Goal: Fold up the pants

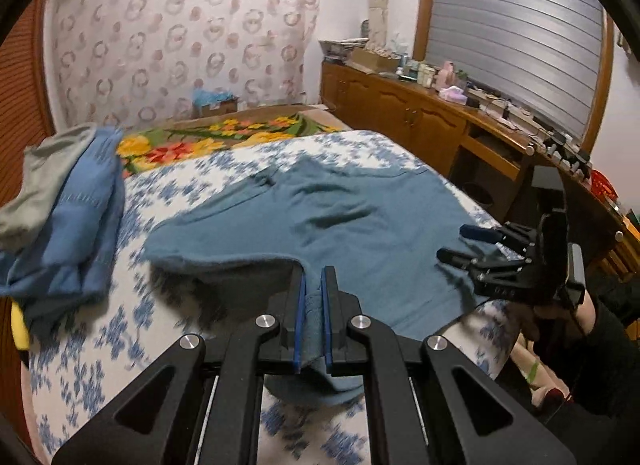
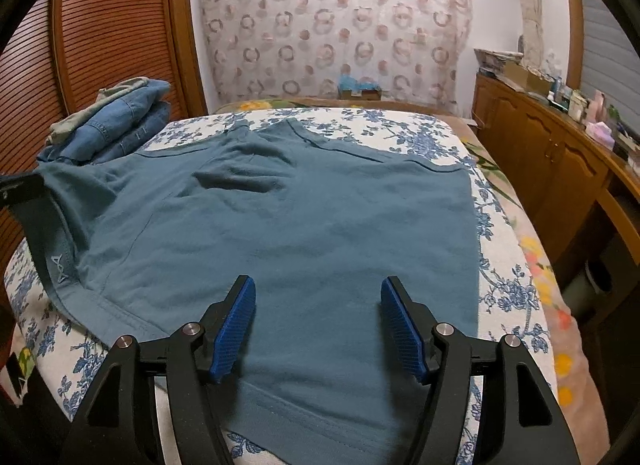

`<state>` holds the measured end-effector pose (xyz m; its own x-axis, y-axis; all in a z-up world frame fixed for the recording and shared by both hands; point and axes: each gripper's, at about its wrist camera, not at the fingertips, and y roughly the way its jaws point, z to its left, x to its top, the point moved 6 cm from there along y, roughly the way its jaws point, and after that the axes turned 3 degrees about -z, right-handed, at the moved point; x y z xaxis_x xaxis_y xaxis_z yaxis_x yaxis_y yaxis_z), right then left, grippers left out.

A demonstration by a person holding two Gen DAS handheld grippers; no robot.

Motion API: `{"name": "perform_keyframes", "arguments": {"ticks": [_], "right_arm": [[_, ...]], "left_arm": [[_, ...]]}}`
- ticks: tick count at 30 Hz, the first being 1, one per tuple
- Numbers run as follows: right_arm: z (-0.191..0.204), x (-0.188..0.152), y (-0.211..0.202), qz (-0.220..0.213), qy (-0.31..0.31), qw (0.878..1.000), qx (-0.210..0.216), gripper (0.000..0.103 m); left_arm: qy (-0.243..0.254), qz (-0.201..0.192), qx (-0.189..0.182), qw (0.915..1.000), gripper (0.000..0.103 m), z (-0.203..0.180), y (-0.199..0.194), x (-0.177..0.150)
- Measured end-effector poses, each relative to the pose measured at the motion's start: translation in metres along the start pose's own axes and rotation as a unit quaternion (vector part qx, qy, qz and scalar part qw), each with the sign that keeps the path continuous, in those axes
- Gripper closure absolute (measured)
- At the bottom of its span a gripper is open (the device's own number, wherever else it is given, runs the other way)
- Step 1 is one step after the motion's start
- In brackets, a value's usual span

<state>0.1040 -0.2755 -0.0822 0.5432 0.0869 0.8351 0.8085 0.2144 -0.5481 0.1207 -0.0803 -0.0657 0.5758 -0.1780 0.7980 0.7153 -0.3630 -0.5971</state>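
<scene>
Teal pants (image 1: 340, 205) lie spread on the bed, seen flat in the right wrist view as pants (image 2: 300, 217). My left gripper (image 1: 314, 277) is shut on a fold of the teal cloth at the near hem, and that edge is raised off the sheet with a shadow under it. In the right wrist view the lifted leg rises at the left border. My right gripper (image 2: 318, 297) stands open over the near part of the pants, its blue pads (image 2: 236, 329) apart and gripping nothing. The left wrist view shows the right gripper (image 1: 456, 243) at the pants' right edge.
A blue-flowered sheet (image 2: 400, 129) covers the bed. A pile of folded denim and grey clothes (image 2: 116, 121) sits at its far left, also seen as the pile (image 1: 68, 201). A wooden sideboard (image 1: 420, 117) crowded with small items runs along the right. A slatted wooden door (image 2: 112, 25) stands on the left.
</scene>
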Motion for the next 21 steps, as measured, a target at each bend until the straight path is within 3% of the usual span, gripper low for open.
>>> {"name": "perform_keyframes", "arguments": {"ticks": [13, 18, 21], "right_arm": [[-0.02, 0.002, -0.024, -0.02, 0.011, 1.0, -0.022, 0.035], [-0.016, 0.002, -0.019, -0.019, 0.009, 1.0, -0.017, 0.035], [-0.01, 0.003, -0.013, -0.015, 0.003, 1.0, -0.013, 0.035]], "left_arm": [[0.043, 0.0, -0.05, 0.9978, 0.095, -0.052, 0.033, 0.033], [0.028, 0.008, -0.055, 0.9981, 0.094, -0.055, 0.045, 0.038], [0.019, 0.014, -0.054, 0.9982, 0.088, -0.052, 0.048, 0.039]]}}
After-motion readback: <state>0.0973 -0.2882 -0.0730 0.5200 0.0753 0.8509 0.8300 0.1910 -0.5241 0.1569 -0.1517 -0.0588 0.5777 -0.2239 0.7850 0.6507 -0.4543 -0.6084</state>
